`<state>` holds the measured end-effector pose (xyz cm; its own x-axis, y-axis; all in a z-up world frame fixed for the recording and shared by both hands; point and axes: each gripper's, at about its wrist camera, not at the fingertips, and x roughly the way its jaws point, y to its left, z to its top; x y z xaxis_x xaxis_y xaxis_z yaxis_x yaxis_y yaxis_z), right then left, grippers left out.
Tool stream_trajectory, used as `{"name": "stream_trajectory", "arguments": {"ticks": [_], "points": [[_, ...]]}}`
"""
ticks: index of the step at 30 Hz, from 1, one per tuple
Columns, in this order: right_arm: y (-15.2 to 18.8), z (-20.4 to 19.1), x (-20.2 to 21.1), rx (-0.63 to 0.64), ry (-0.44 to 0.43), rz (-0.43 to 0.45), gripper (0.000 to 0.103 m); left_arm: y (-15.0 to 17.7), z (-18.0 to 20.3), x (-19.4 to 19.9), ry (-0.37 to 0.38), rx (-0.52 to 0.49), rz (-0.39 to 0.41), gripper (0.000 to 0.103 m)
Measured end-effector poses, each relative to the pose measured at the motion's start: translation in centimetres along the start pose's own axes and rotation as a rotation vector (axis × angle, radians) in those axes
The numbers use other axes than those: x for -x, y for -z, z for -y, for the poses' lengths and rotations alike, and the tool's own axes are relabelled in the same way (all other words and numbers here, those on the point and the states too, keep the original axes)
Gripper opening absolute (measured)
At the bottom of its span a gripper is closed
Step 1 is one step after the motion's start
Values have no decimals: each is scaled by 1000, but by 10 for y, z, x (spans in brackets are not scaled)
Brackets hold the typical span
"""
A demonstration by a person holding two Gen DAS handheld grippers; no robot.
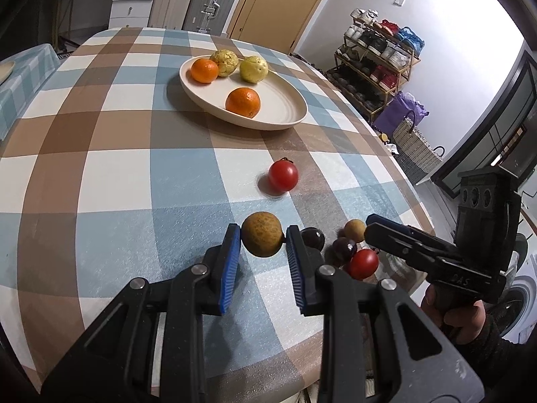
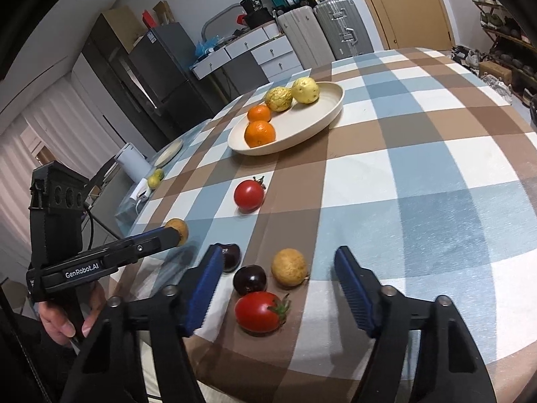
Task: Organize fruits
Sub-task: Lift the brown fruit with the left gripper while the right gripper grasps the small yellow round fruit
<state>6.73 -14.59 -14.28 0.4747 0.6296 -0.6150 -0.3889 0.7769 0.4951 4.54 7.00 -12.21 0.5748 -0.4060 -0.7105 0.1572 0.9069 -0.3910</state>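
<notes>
A checked cloth covers the desk point(image 1: 100, 174). The left gripper point(image 1: 263, 245) has its blue fingers point(image 1: 231, 258) clamped on a small round tan fruit point(image 1: 262, 238), held just above the cloth. It looks light and firm with a thin shell, best taken across its widest part with gentle pressure. The right gripper point(image 2: 278, 285) stands with fingers apart, touching nothing, around loose fruit: a red tomato point(image 2: 259, 312), a dark plum point(image 2: 250, 279) and another tan fruit point(image 2: 289, 267). The tomato looks soft, smooth and easily bruised. Farther off, a cream oval plate point(image 1: 288, 114) holds two oranges point(image 1: 243, 102) and two yellow fruits point(image 1: 254, 69).
</notes>
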Motion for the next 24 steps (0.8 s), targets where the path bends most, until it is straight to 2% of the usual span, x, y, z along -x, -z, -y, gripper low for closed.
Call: {"name": "stream_trajectory", "arguments": {"ticks": [6,9,11,13,18,24], "points": [[0,0,-3,-5,8,-7,47,0,3,3,4,-8,9,25],[1,1,-4,-8,11,-10,43,0,6,3,1,-12,11,25],[1,3,-5,-13,12,-19,31,-1,6,3,-2,-11,13,25],[2,6,-8,-24,10,-33,26,-2,7,3,-5,-11,14,25],[4,8,-9,-24,-19,-36,24,-7,8,3,-13,-12,18,25],[-2,15,-3,-50,-62,6,24,-17,11,-1,-18,-16,25,25]]}}
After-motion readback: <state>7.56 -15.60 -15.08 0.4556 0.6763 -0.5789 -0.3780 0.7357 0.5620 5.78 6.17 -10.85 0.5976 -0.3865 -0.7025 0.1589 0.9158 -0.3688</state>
